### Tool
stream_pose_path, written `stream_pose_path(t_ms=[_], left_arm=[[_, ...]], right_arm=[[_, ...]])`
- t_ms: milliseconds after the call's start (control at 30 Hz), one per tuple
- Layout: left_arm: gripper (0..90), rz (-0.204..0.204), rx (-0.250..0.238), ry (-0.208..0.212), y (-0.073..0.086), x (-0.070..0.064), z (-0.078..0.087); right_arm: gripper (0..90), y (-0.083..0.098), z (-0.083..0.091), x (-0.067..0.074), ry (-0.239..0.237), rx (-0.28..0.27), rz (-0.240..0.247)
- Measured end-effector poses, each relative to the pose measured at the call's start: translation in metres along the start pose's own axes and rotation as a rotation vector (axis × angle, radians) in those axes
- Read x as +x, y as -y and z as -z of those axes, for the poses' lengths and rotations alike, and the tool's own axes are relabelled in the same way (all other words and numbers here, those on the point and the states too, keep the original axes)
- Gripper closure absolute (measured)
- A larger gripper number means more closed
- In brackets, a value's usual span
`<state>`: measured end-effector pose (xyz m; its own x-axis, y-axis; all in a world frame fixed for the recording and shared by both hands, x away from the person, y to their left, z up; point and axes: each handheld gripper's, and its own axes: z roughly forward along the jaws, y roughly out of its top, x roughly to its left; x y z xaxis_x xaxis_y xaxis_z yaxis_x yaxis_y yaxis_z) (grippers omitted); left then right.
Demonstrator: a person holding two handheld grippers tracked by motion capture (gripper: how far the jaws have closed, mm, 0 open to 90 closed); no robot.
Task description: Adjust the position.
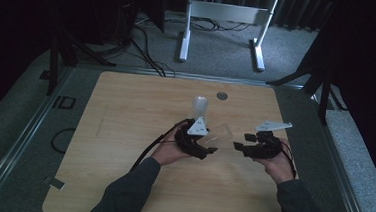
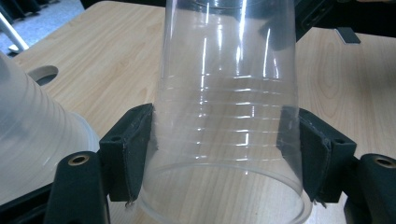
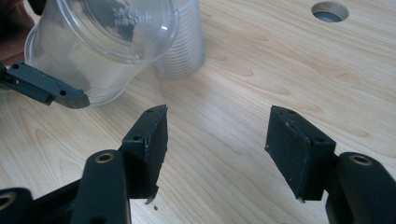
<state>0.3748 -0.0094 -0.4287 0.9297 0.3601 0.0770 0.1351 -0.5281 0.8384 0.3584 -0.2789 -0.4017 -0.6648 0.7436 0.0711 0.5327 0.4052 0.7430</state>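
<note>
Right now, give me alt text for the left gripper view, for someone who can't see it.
A clear ribbed plastic cup is clamped between the left gripper's two black padded jaws, its open rim toward the camera, above a light wooden table. A frosted stack of plastic cups sits at the left edge, near a round hole in the tabletop.

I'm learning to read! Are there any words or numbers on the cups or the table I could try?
No text here can be read.
Clear plastic cup held in the left gripper: raised lettering on its round bottom, too blurred to read.
Stack of clear plastic cups: no text visible.
Light wooden table: no text.
</note>
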Motion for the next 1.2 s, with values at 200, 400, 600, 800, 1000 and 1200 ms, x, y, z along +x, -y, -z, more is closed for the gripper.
stream_pose_path(t_ms=[200, 400, 600, 800, 1000, 1200], left_arm=[[28.5, 0.001, 0.013, 0.023, 0.002, 0.003, 0.001], [28.6, -0.019, 0.044, 0.040, 0.003, 0.003, 0.003], [28.5, -0.033, 0.066, 0.061, 0.005, 0.003, 0.002], [28.5, -0.049, 0.088, 0.074, 0.006, 0.002, 0.001], [28.5, -0.060, 0.104, 0.080, 0.008, 0.001, 0.000], [28.6, -0.070, 0.121, 0.084, 0.009, 0.001, 0.000]], right_arm=[[38.5, -0.003, -0.001, 0.003, -0.010, 0.018, 0.035], [39.3, -0.005, -0.002, 0.005, -0.015, 0.051, 0.073], [39.3, -0.007, -0.004, 0.008, -0.019, 0.079, 0.107], [39.3, -0.009, -0.005, 0.010, -0.023, 0.112, 0.139], [39.3, -0.010, -0.006, 0.011, -0.032, 0.143, 0.168], [39.2, -0.011, -0.007, 0.012, -0.034, 0.168, 0.187]])
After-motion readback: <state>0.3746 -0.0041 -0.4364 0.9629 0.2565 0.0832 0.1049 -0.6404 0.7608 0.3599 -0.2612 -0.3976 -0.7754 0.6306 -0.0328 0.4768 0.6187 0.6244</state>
